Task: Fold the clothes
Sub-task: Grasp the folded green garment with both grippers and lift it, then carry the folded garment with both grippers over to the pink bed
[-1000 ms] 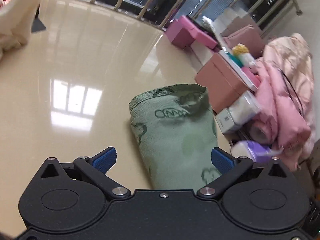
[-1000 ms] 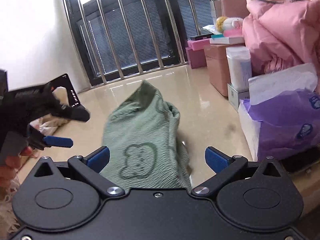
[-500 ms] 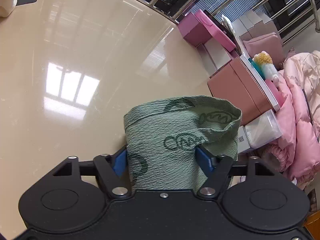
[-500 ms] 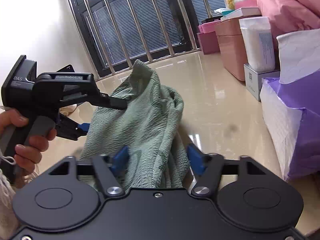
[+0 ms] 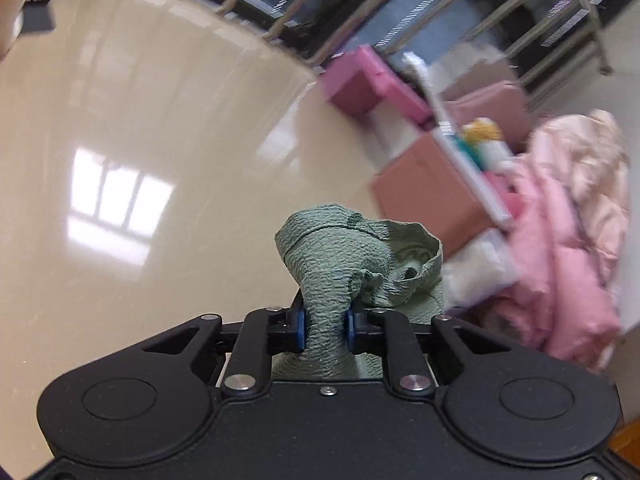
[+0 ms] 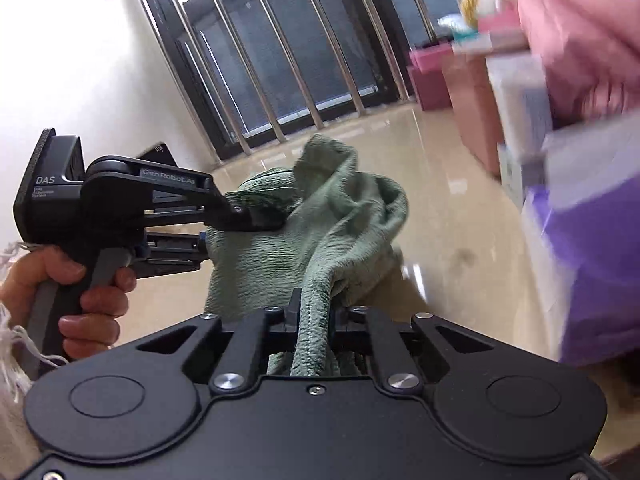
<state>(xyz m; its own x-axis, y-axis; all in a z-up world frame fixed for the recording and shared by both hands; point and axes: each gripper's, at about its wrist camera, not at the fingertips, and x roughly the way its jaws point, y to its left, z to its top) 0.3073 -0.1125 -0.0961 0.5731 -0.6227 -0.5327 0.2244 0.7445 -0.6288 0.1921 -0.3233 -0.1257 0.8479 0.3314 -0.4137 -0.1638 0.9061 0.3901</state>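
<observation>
A green crinkled garment (image 5: 352, 256) with a dark printed pattern is bunched up above the glossy beige floor (image 5: 140, 140). My left gripper (image 5: 324, 328) is shut on one bunched part of it. My right gripper (image 6: 314, 320) is shut on another edge of the same garment (image 6: 320, 216). In the right wrist view the left gripper (image 6: 208, 236), held in a hand, grips the cloth at the left. The cloth hangs between the two grippers, lifted off the floor.
Pink and brown boxes (image 5: 424, 196) and a heap of pink bedding (image 5: 572, 240) stand at the right. A purple package (image 6: 592, 272) is close on the right. A barred window (image 6: 288, 52) runs along the far wall. Cream fabric (image 6: 12, 360) lies at the left.
Both grippers went from open around the garment to shut on it. The garment has bunched up and risen off the floor.
</observation>
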